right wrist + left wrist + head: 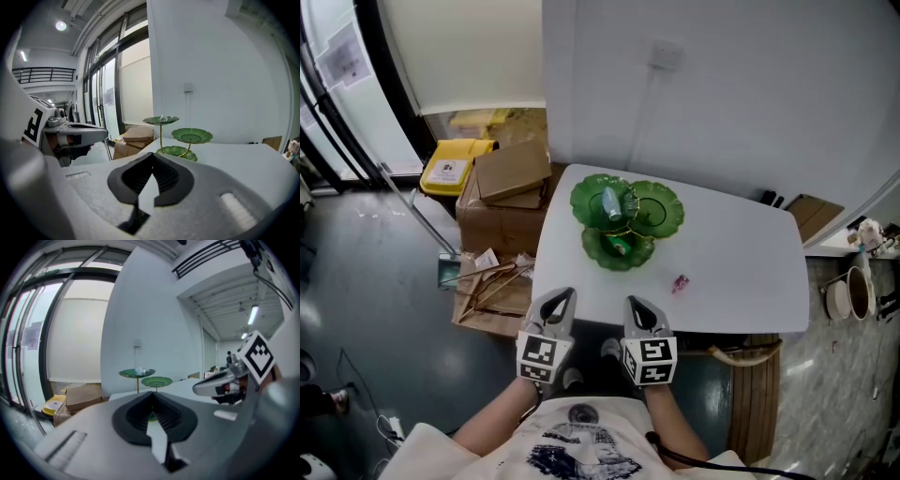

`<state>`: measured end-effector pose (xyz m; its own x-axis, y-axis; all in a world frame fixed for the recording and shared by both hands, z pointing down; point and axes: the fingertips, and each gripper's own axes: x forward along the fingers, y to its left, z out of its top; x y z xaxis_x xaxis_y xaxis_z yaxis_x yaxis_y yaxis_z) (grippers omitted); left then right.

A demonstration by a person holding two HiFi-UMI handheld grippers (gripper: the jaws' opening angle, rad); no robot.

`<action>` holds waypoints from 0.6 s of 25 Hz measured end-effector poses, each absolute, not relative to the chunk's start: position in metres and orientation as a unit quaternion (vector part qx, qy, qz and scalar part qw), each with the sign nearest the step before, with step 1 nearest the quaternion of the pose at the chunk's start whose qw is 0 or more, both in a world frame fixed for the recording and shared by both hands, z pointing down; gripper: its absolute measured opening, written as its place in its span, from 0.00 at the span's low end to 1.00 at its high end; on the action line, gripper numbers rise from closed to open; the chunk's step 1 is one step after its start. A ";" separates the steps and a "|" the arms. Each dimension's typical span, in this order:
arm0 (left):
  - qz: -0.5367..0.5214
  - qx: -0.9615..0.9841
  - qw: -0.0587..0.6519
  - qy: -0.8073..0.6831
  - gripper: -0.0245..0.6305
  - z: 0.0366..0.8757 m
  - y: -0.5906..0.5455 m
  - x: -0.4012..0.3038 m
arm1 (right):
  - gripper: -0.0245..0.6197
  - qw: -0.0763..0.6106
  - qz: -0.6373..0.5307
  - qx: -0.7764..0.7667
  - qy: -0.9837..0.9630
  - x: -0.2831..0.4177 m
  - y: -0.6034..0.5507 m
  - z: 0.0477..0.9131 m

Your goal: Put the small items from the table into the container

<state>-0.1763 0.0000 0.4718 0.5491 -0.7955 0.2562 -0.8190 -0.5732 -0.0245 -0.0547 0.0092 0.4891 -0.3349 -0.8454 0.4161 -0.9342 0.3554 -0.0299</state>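
Lying alone on the white desk (741, 272), one small pink item (680, 282) sits between the green tiered container (661, 211) and the desk's near edge. Two other small pieces rest in the container's dishes. Left tool (561, 302) and right tool (636, 307) hover at the near edge, each with jaws pressed together on nothing.

Risks, judged:
- If the right tool descends unspread, it could shove the item off the edge.
- The item is tiny, so a shallow pinch may flick it away.
- The dishes stand on thin stems, so a bump at release could rock them.
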 end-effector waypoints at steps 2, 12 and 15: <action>0.121 0.880 0.050 -0.456 0.02 0.472 0.000 -0.174 | 0.04 0.168 0.132 0.555 -0.804 -0.053 0.010 0.488; 0.125 0.899 0.051 -0.417 0.02 0.478 0.003 -0.140 | 0.04 0.169 0.137 0.589 -0.778 -0.017 0.018 0.489; 0.130 0.904 0.053 -0.404 0.02 0.482 -0.003 -0.123 | 0.04 0.168 0.142 0.599 -0.770 0.001 0.015 0.491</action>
